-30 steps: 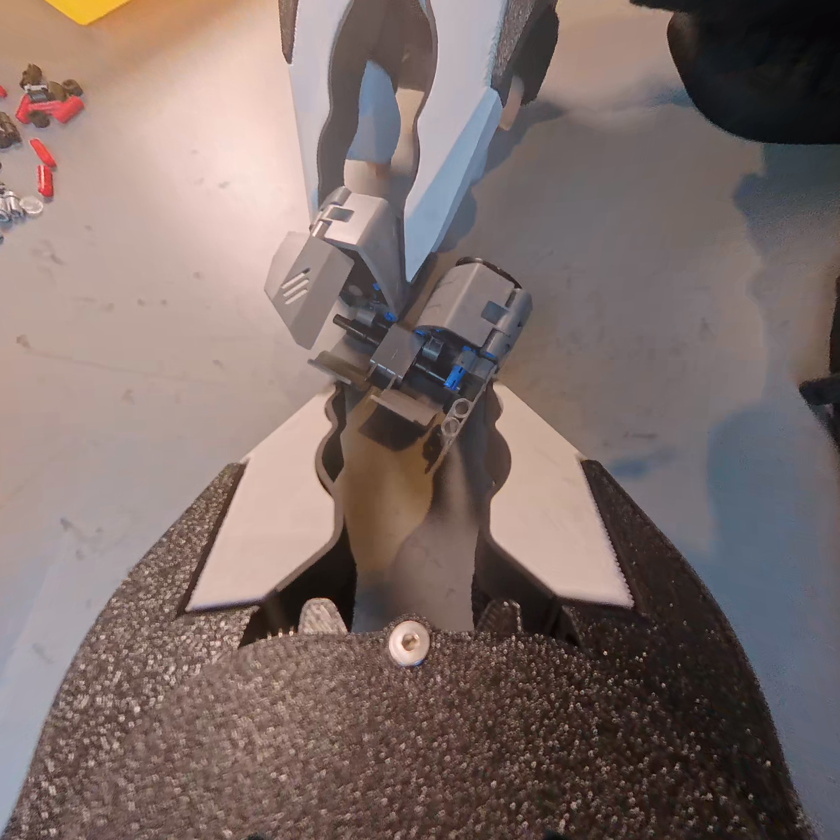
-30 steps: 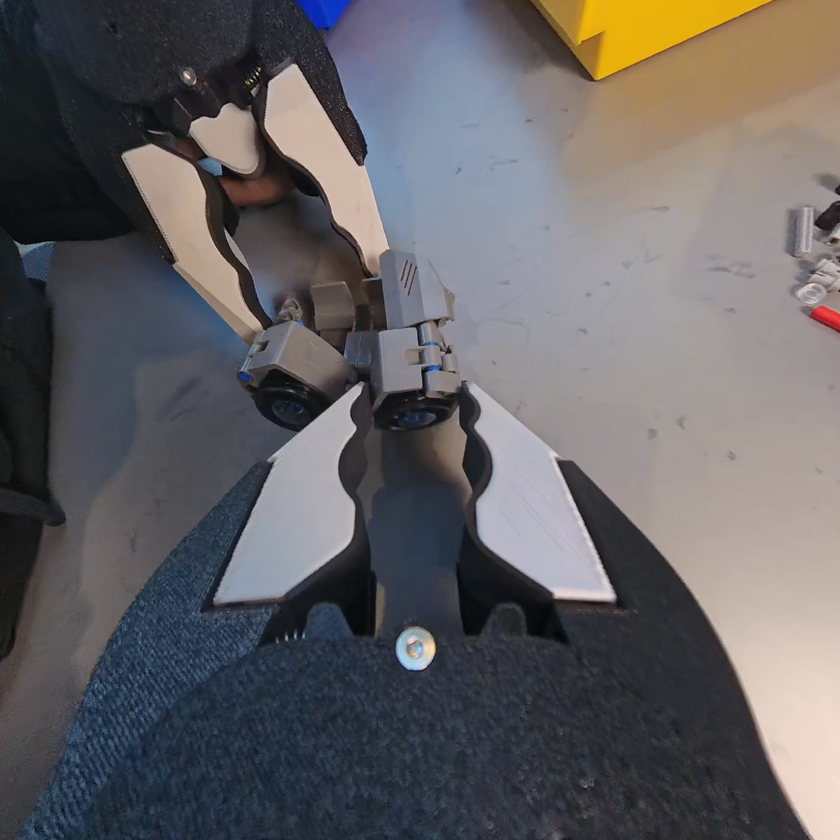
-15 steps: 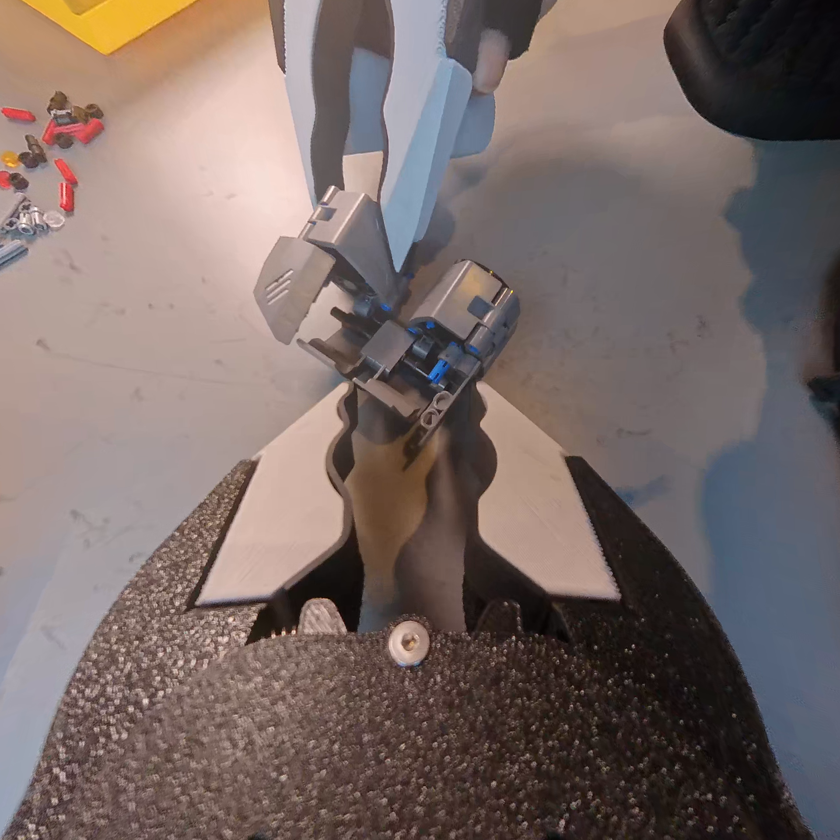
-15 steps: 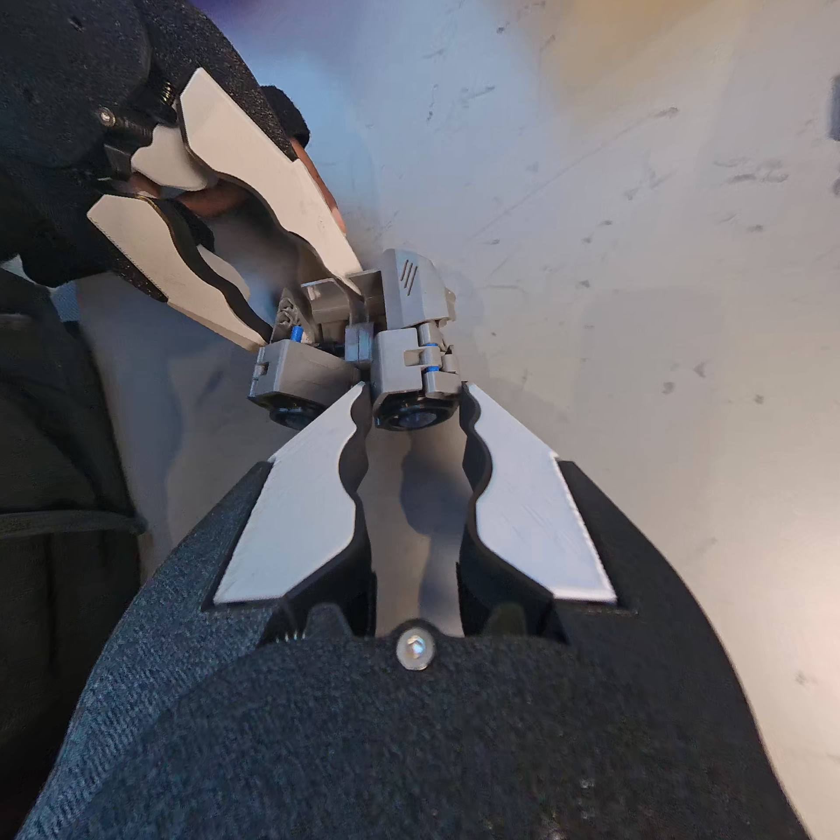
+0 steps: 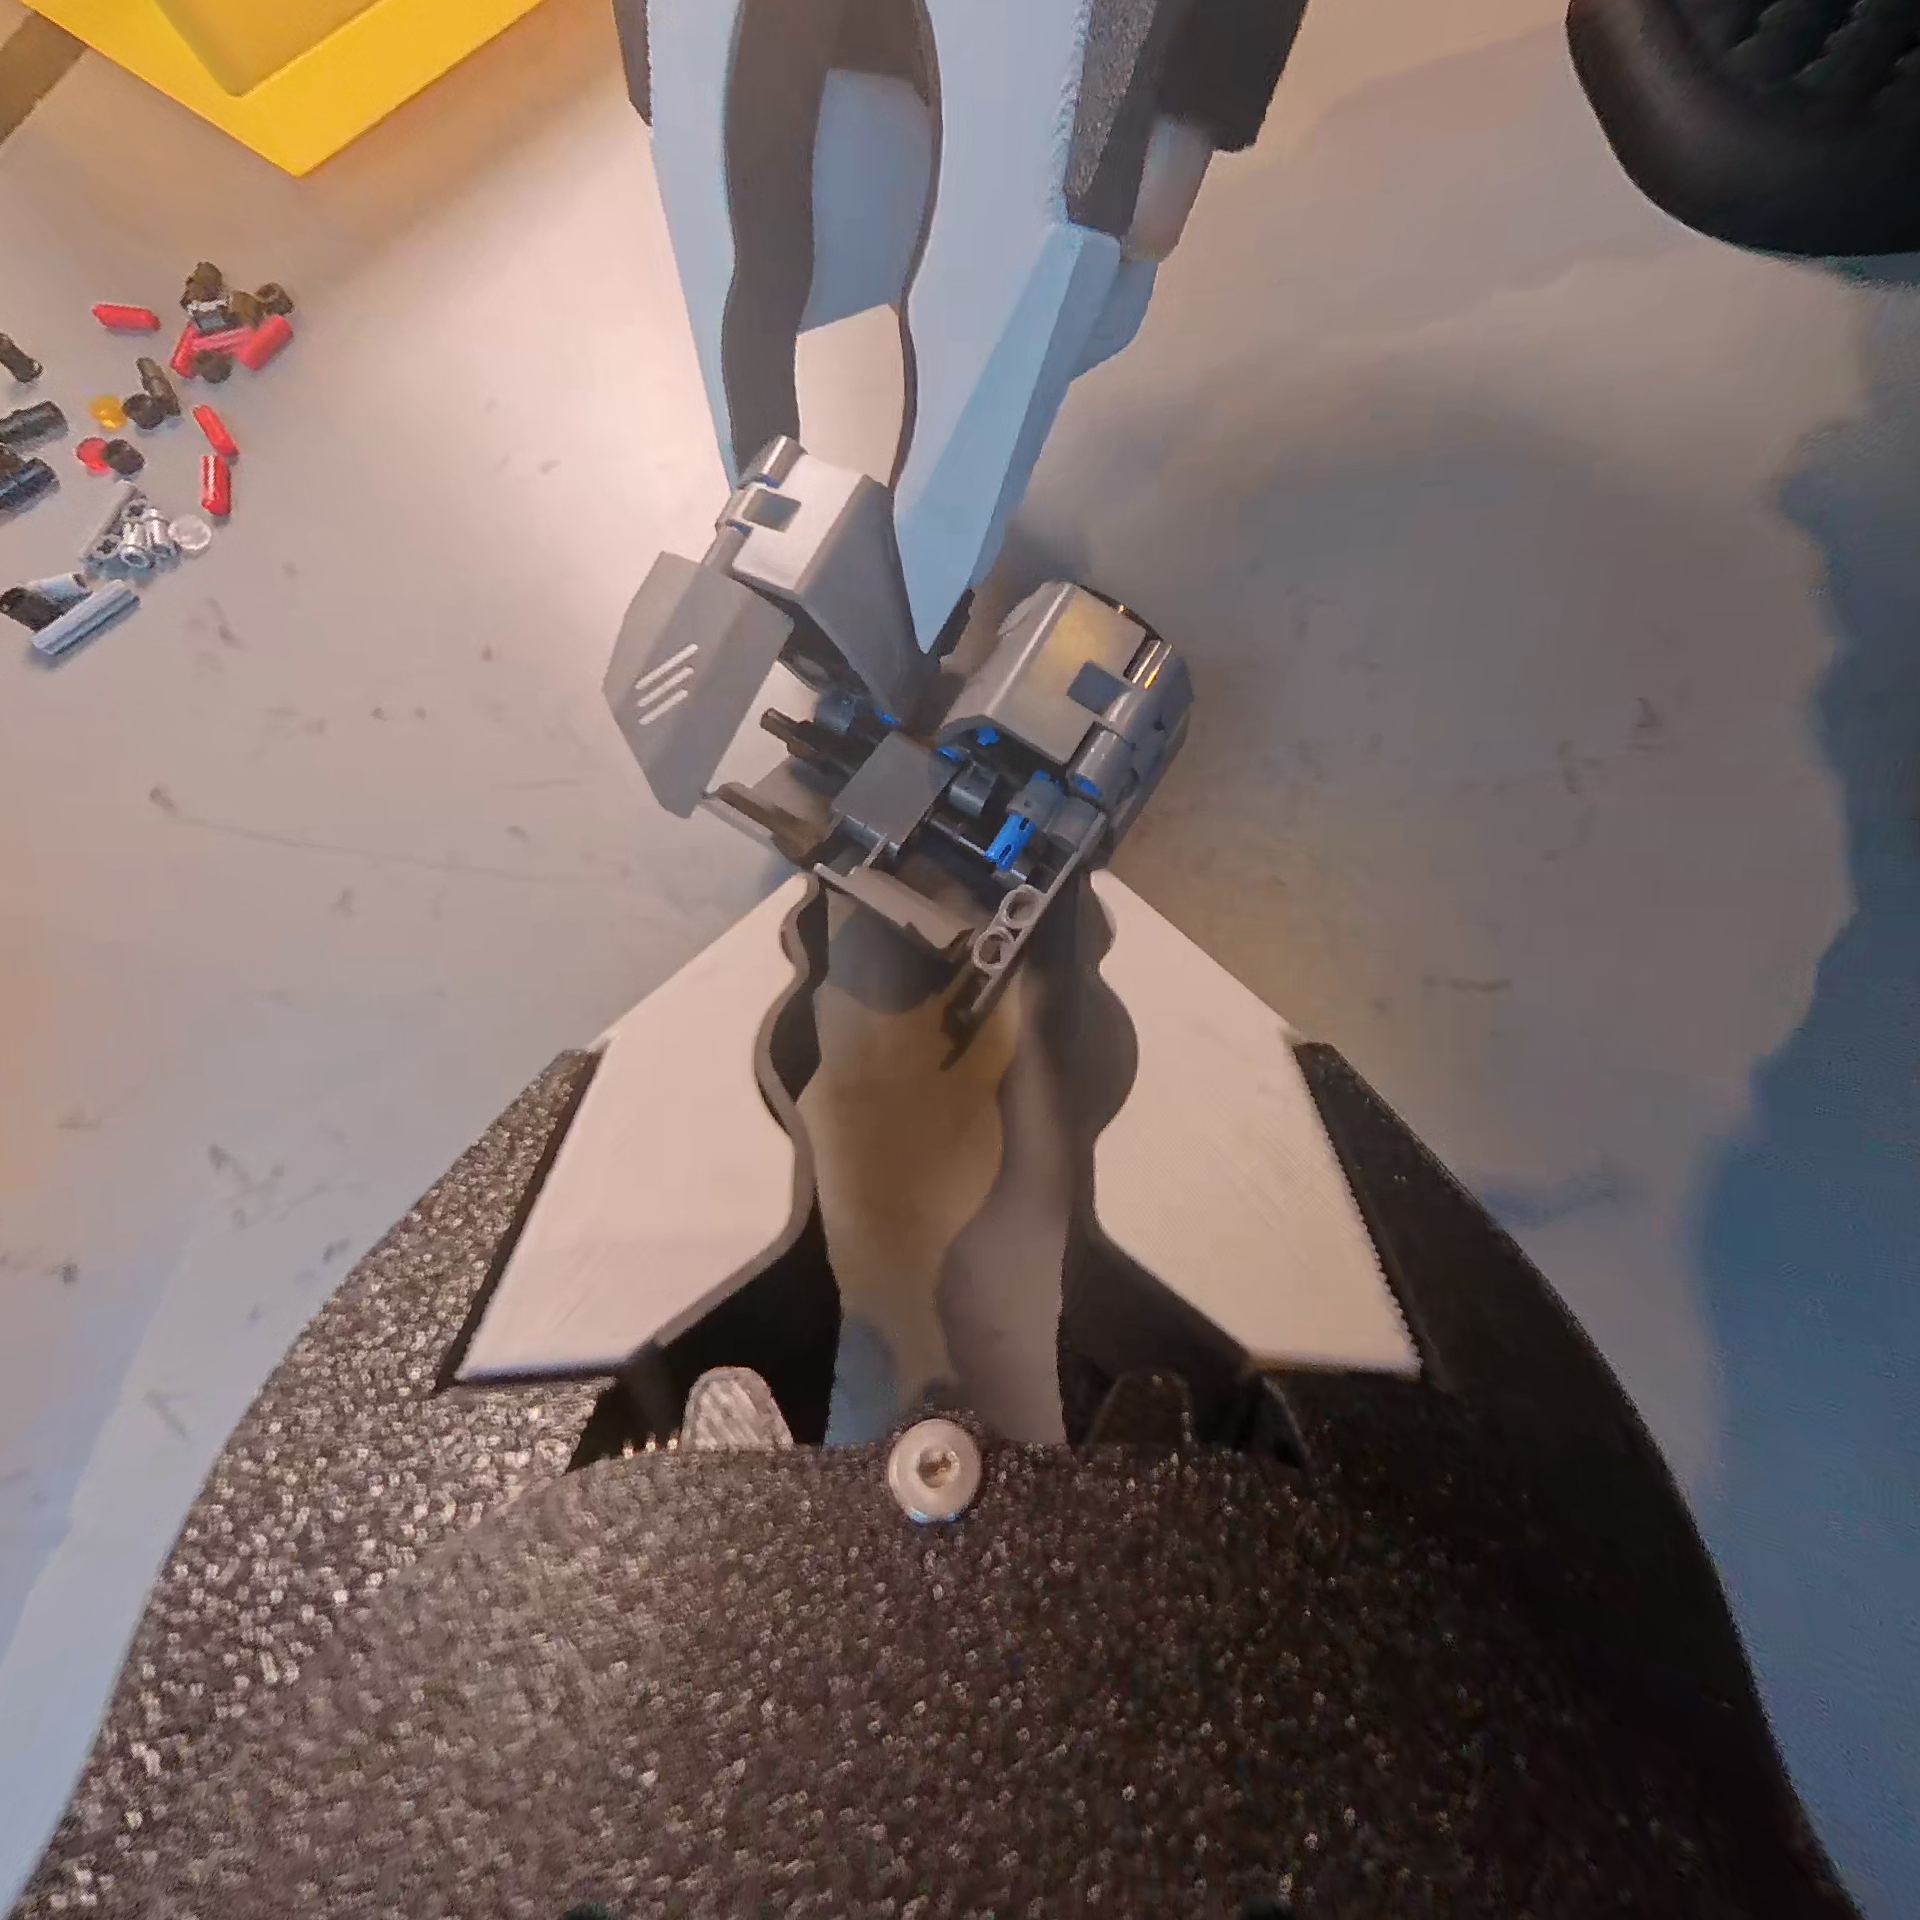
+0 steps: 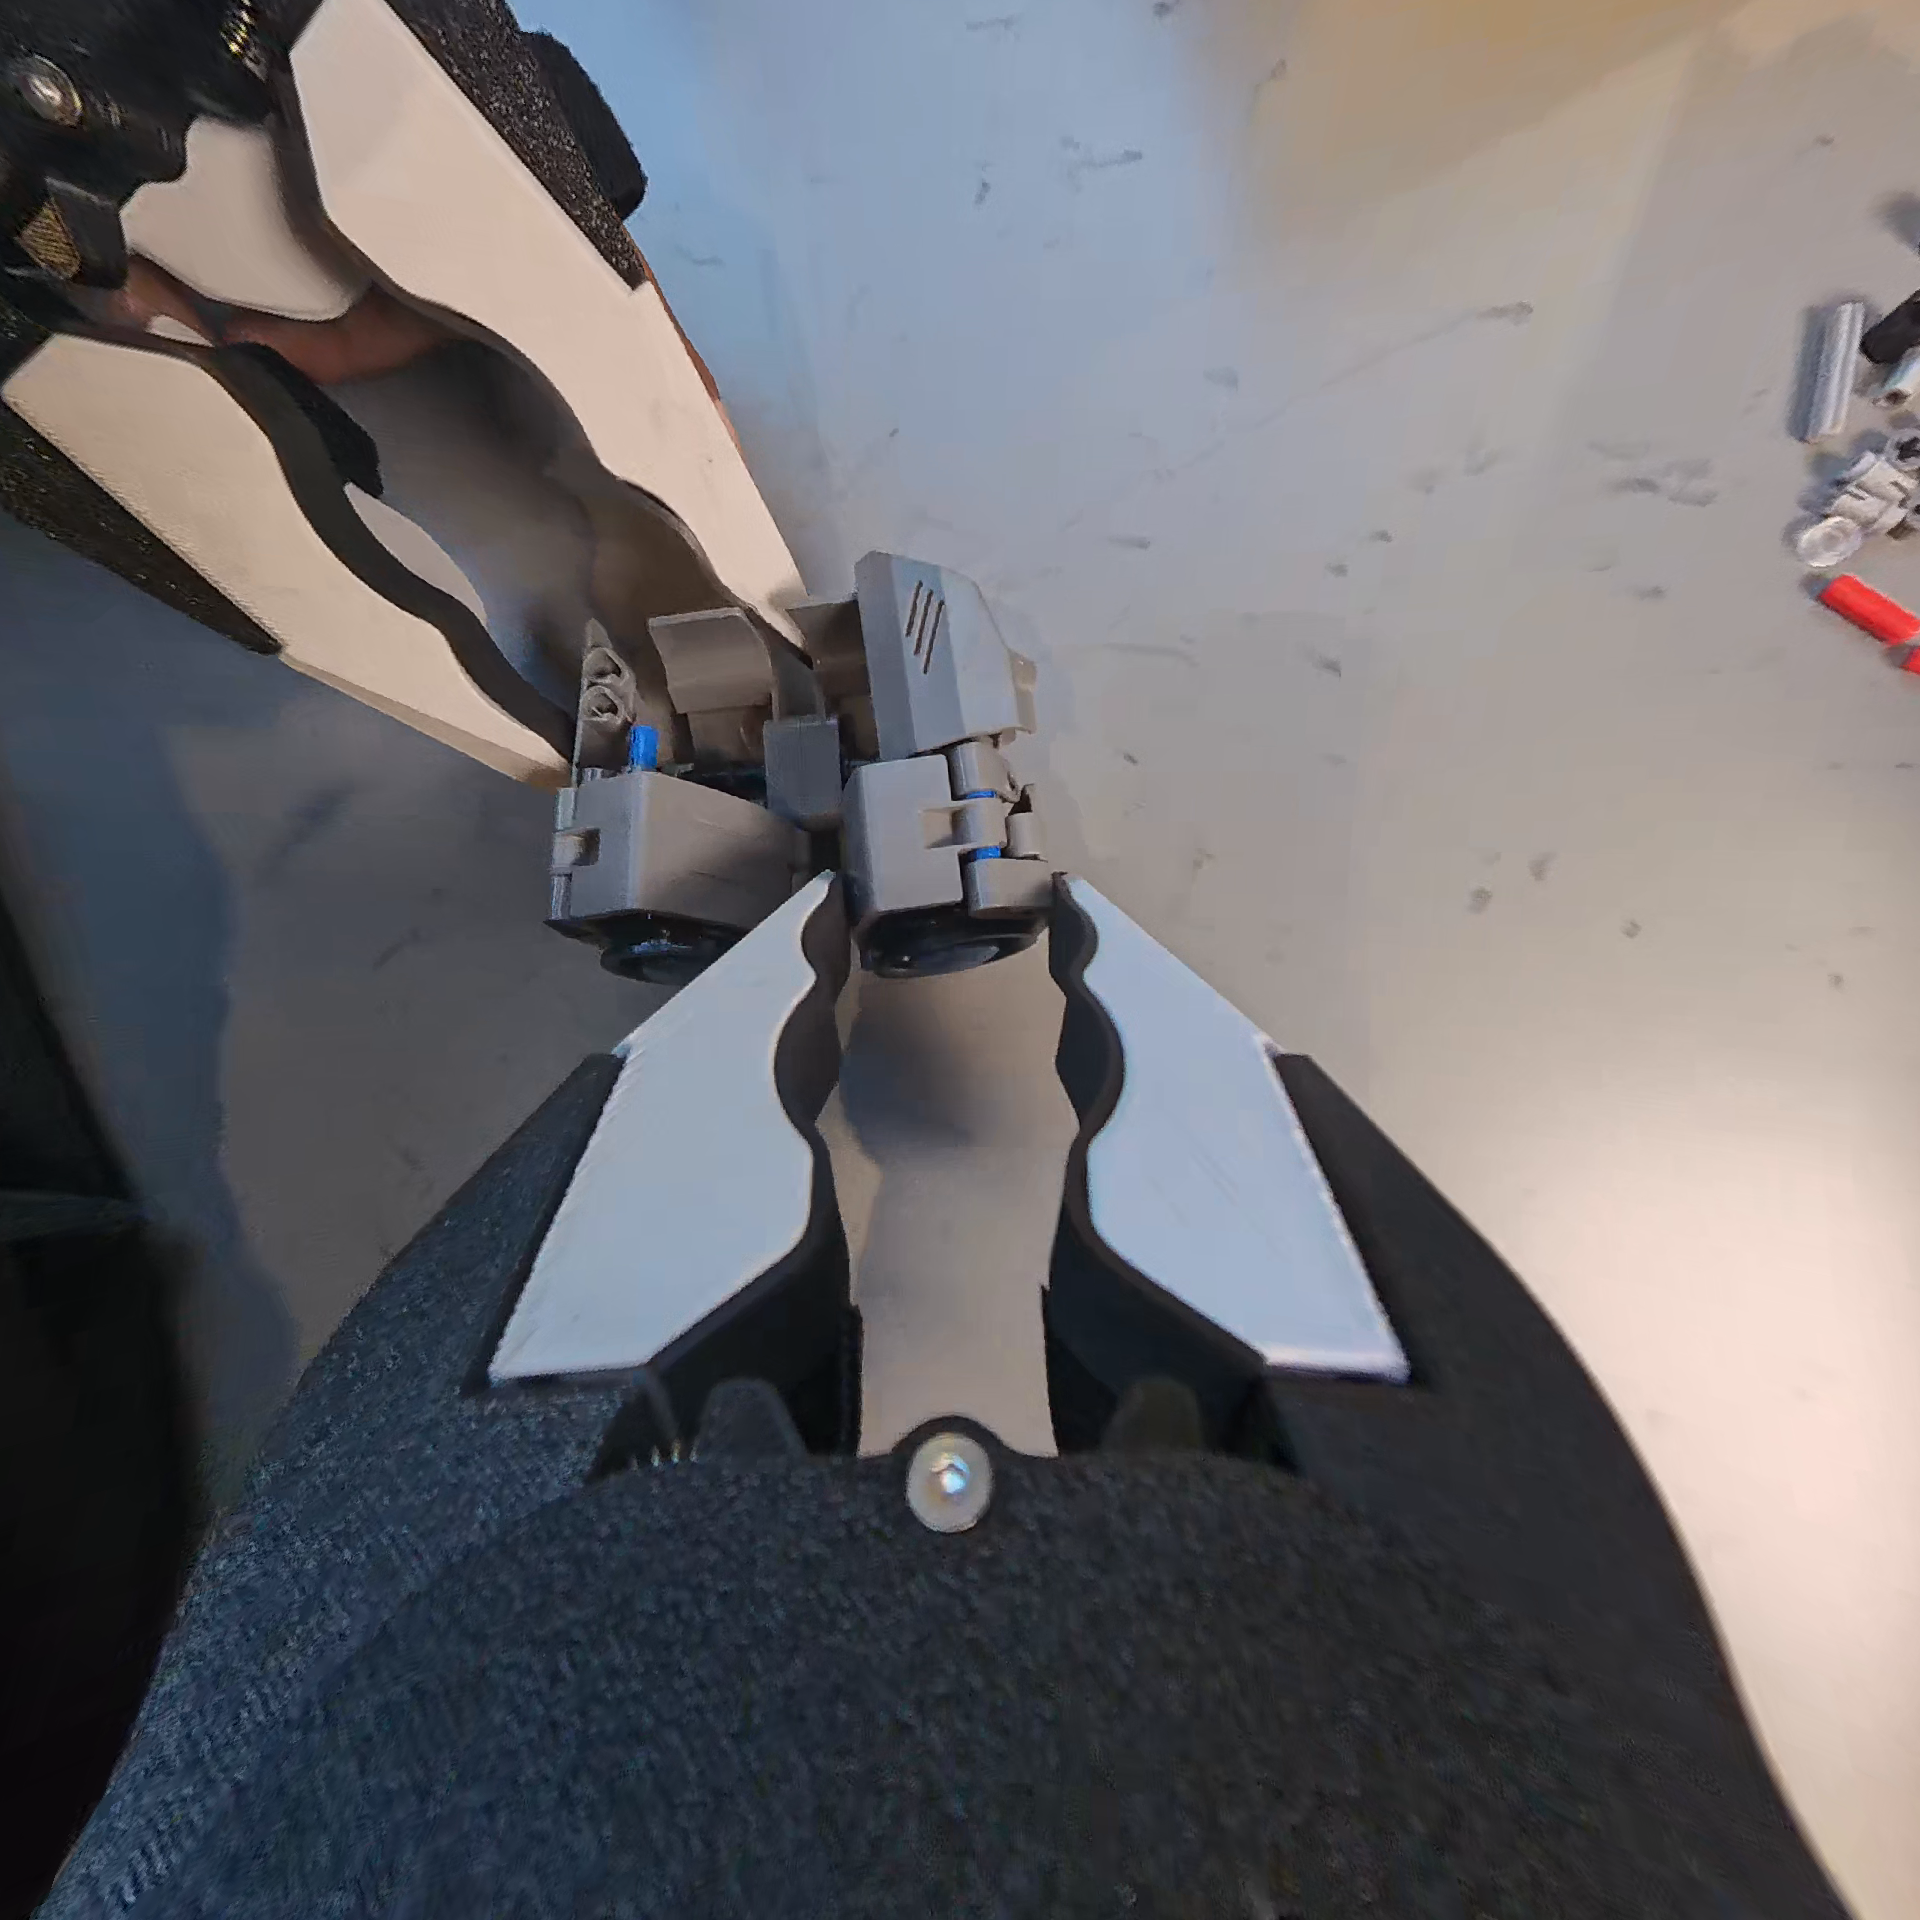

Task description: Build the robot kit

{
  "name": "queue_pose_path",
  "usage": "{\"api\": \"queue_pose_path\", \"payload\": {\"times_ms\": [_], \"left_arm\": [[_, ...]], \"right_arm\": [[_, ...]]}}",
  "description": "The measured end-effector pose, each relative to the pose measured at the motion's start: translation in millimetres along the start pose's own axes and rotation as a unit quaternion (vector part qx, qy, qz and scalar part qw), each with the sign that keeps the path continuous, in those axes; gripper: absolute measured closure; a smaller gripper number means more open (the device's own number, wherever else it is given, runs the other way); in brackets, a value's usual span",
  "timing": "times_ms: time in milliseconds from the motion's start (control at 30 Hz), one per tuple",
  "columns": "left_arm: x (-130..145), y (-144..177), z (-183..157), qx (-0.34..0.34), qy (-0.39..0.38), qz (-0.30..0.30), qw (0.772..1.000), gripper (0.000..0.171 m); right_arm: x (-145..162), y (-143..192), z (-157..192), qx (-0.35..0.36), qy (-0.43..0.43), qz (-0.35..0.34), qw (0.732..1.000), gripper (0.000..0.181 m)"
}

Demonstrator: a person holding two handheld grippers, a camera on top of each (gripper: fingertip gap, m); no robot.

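Grey scuffed tabletop (image 5: 1455, 623), worn and marked, serves as the working surface under both views. Item one: a grey toy-brick model (image 5: 894, 748) with blue pins and two barrel-shaped ends, held above the surface between the two grippers. Left gripper (image 5: 940, 904): white fingers with black wavy inner edges, closed onto the near end of the model, where a grey holed beam juts into the gap between them. Right gripper (image 6: 940, 894): same build, its jaws clamped on one of the model's two barrel ends; the second barrel sits just beside its left finger, outside the grip. Each gripper shows in the other's view, reaching in from the far side and touching the model. Item two: loose small parts (image 5: 135, 447), red, black and grey, scattered on the table at the left of the left wrist view, well apart from the model. Item three: yellow bin (image 5: 281, 62), top-left corner, beyond the loose parts.
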State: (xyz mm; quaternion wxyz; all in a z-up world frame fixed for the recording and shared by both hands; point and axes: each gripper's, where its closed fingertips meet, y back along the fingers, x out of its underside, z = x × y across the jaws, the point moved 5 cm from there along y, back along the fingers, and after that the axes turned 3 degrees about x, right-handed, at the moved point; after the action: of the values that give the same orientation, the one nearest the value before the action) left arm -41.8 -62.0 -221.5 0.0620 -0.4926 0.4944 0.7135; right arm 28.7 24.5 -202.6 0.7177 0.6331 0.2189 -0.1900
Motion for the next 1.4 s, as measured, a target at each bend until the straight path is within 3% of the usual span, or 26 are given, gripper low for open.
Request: {"api": "queue_pose_path", "payload": {"times_ms": [300,600,700,867,1067,1267,1400], "left_arm": [[3.6,-0.7,-8.9,-0.045,-0.051,0.012,0.998,0.127],[1.5,-3.7,-18.7,-0.029,-0.052,0.012,0.998,0.128],[0.0,-5.0,-22.5,-0.026,-0.054,0.011,0.998,0.129],[-2.4,-5.4,-26.1,-0.032,-0.077,0.003,0.996,0.129],[-6.1,-3.9,-29.1,-0.076,-0.143,0.0,0.987,0.131],[-9.1,-3.6,-34.1,-0.115,-0.213,0.002,0.97,0.132],[-8.8,-3.3,-33.5,-0.096,-0.189,-0.008,0.977,0.133]], "right_arm": [[2.0,0.6,5.1,-0.017,0.008,0.001,1.0,0.146],[14.0,5.9,8.1,-0.072,-0.034,-0.013,0.997,0.147],[18.5,8.3,11.8,-0.064,-0.031,-0.008,0.997,0.147],[18.3,11.6,20.5,0.008,0.035,0.036,0.999,0.147],[18.1,15.5,22.5,0.027,0.048,0.065,0.996,0.147],[23.3,17.3,22.0,0.003,0.021,0.068,0.997,0.148],[27.0,13.6,19.4,-0.024,0.003,0.044,0.999,0.146]]}}
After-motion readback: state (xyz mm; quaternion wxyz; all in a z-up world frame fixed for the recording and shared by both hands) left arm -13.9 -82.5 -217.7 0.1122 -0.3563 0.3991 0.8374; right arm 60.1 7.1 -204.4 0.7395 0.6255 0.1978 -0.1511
